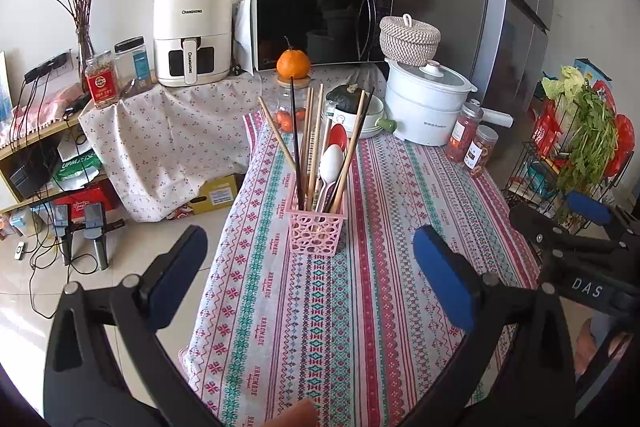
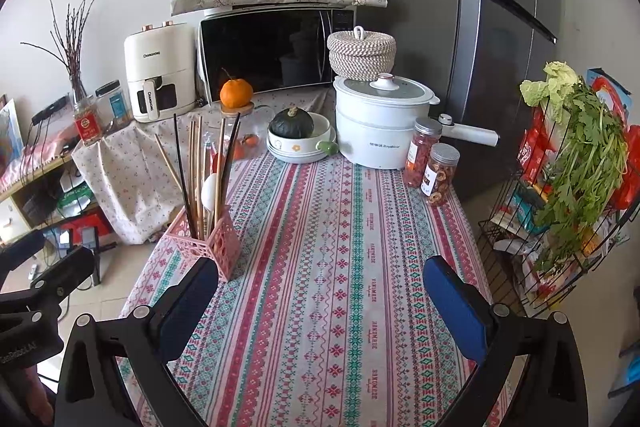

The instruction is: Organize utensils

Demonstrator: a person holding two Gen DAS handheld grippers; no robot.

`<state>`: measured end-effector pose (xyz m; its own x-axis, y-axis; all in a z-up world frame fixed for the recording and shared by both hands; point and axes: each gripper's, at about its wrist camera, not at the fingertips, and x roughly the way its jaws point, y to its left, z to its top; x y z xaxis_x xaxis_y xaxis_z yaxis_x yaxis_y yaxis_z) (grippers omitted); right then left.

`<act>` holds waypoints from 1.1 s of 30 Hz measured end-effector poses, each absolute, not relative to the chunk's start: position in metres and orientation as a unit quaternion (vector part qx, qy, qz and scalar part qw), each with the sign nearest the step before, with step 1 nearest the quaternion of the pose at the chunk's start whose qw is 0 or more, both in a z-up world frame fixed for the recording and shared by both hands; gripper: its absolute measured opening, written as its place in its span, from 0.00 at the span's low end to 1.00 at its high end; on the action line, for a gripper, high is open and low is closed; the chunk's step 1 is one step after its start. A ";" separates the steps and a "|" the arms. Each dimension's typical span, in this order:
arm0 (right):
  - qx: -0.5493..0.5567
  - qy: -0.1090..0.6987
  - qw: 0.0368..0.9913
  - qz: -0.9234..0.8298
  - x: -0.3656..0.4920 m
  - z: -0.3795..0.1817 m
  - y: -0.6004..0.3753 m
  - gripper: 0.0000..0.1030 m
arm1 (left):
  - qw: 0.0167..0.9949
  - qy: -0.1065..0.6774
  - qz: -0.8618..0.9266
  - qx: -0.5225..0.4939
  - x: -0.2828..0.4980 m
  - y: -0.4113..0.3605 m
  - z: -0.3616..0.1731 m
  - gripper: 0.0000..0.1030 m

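Note:
A pink openwork utensil basket (image 1: pixel 317 229) stands upright on the patterned tablecloth (image 1: pixel 360 307). It holds several wooden and black chopsticks (image 1: pixel 308 135), a white spoon (image 1: pixel 331 159) and a red spoon (image 1: pixel 338 137). My left gripper (image 1: pixel 310 251) is open and empty, just in front of the basket. In the right wrist view the basket (image 2: pixel 212 241) stands at the left, with the chopsticks (image 2: pixel 198 163) in it. My right gripper (image 2: pixel 320 287) is open and empty above the cloth, to the right of the basket.
At the table's far end are a white electric pot (image 2: pixel 380 123), a bowl with a dark squash (image 2: pixel 296 135), two snack jars (image 2: pixel 432 167) and a jar topped by an orange (image 1: pixel 293 65). A microwave (image 2: pixel 272 47) and air fryer (image 1: pixel 192 35) stand behind. A wire rack with greens (image 2: pixel 576 179) stands right.

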<state>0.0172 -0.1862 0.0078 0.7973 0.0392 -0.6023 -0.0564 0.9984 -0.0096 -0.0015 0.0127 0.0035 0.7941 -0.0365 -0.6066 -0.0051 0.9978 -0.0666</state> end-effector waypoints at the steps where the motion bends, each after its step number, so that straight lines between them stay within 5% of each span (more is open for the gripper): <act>1: -0.014 0.318 0.948 0.026 0.017 0.008 -0.187 1.00 | 0.947 0.320 -0.008 -0.033 -0.001 0.013 0.004 0.99; 33: -0.009 0.319 0.947 0.022 0.018 0.008 -0.185 1.00 | 0.946 0.323 -0.006 -0.034 -0.001 0.015 0.001 0.99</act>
<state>0.0184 -0.1854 0.0078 0.7952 0.0370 -0.6052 -0.0481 0.9988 -0.0021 -0.0006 0.0148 0.0009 0.7910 -0.0333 -0.6109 -0.0112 0.9976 -0.0689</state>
